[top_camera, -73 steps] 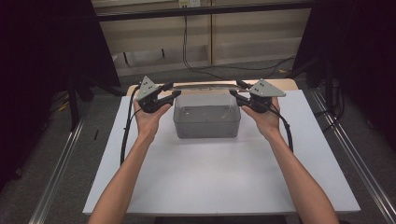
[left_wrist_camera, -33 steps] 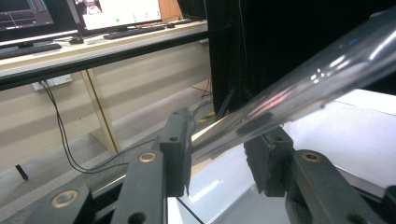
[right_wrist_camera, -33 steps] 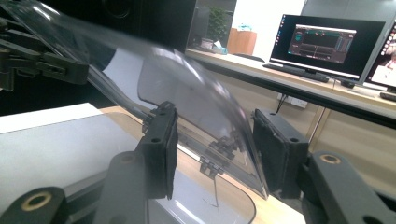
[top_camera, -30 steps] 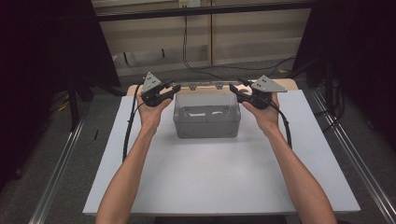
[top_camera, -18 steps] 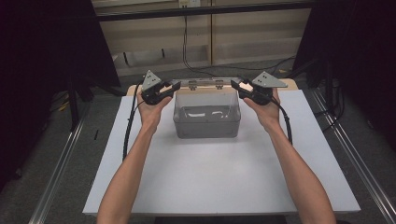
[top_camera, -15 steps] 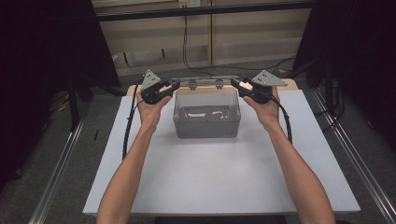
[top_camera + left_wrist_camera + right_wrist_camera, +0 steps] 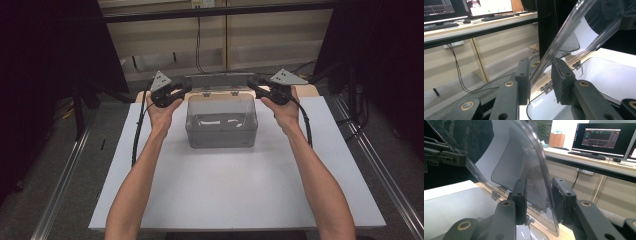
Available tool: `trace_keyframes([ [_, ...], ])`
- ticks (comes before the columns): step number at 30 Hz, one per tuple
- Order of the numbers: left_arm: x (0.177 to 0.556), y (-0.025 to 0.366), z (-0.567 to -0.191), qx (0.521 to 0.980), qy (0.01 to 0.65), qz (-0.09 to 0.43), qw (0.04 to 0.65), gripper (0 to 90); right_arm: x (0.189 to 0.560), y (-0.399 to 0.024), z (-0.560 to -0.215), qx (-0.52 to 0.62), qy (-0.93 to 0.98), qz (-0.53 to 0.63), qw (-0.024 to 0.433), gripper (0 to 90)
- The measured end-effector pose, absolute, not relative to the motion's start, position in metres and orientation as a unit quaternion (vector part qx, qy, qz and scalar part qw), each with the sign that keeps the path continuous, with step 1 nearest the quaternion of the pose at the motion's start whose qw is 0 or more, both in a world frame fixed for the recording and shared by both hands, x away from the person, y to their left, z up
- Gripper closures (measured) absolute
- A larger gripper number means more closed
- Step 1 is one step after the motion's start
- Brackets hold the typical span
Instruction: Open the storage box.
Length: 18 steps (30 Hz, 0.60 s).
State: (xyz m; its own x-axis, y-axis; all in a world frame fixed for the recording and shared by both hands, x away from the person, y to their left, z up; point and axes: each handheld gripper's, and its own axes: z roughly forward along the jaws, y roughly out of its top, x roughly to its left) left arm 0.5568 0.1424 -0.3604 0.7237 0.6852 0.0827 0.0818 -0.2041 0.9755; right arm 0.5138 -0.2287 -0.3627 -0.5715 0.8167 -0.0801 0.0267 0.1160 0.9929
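A clear plastic box [image 7: 221, 129] stands at the back middle of the white table [image 7: 225, 200]. Its hinged clear lid [image 7: 220, 80] is swung up at the rear edge. My left gripper [image 7: 182, 86] grips the lid's left end and my right gripper [image 7: 255, 82] its right end. In the left gripper view the lid's edge [image 7: 584, 27] runs between the pads of the left gripper [image 7: 540, 72], above the open box [image 7: 609, 77]. In the right gripper view the lid [image 7: 506, 157] sits between the right gripper's [image 7: 539, 192] pads. Both pairs of jaws have just been closing on the lid.
Small hinges [image 7: 546, 87] join lid and box at the back. Metal rails [image 7: 65, 175] run along the floor on both sides of the table. A desk with monitors [image 7: 604, 140] stands beyond the table. Black curtains hang left and right.
The lid has swung from lying shut on the box to standing up at the back. Both hands moved back and slightly up with it.
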Motion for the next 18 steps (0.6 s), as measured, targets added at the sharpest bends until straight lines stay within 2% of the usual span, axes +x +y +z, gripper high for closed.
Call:
trace_keyframes([
  [18, 0.575, 0.139, -0.38, 0.738, 0.288, 0.259, 0.553, 67.4, 0.528, -0.23, -0.358, 0.325, 0.656, 0.588, 0.344, 68.9],
])
